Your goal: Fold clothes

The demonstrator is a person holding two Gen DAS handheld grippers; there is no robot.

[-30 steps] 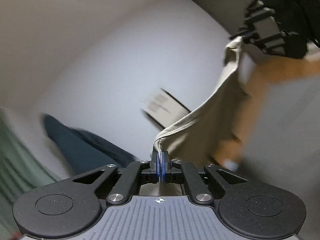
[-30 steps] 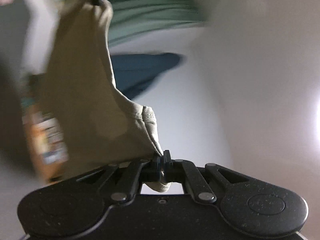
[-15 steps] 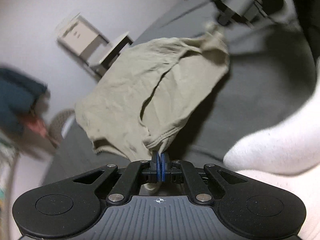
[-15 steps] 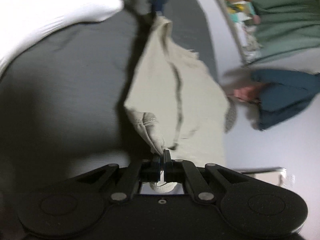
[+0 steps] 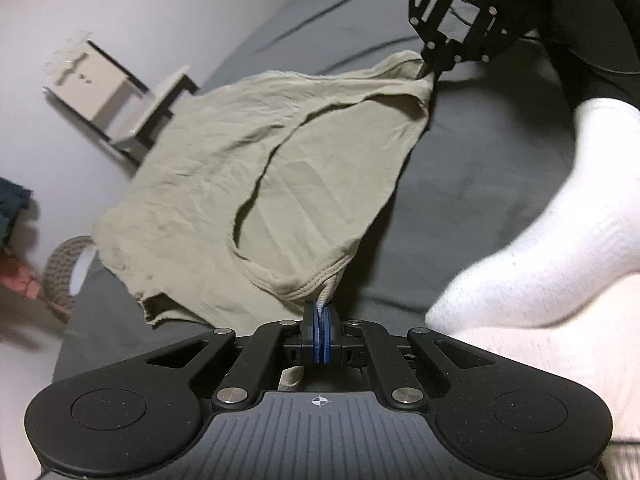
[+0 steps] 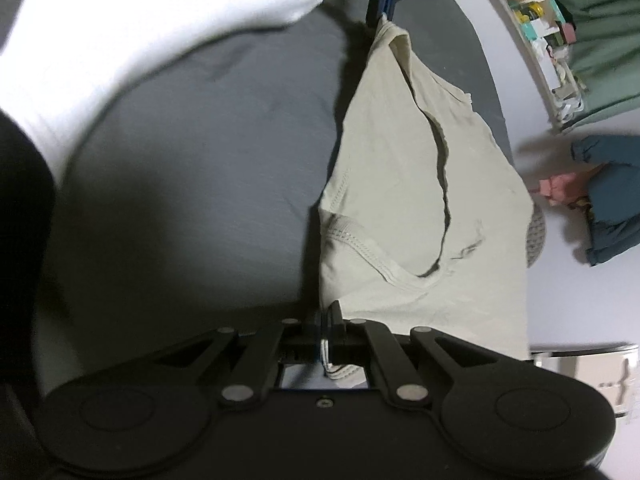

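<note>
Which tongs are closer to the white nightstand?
Right. The nightstand sits just beside the right tongs; the left tongs are across the shirt from it.

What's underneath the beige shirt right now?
Grey bedding lies under the beige shirt; a woven basket peeks past its far edge. Whatever lies directly beneath the fabric is hidden.

A home, probably a bedroom, was indicated. A grey bedsheet point(image 5: 472, 184) was spread as the work surface, and a white-socked foot point(image 5: 552, 216) rested on it. A small white bedside table point(image 5: 116, 92), clothes left on the floor point(image 6: 608, 200) and a cluttered shelf point(image 6: 536, 12) were seen beside it.
</note>
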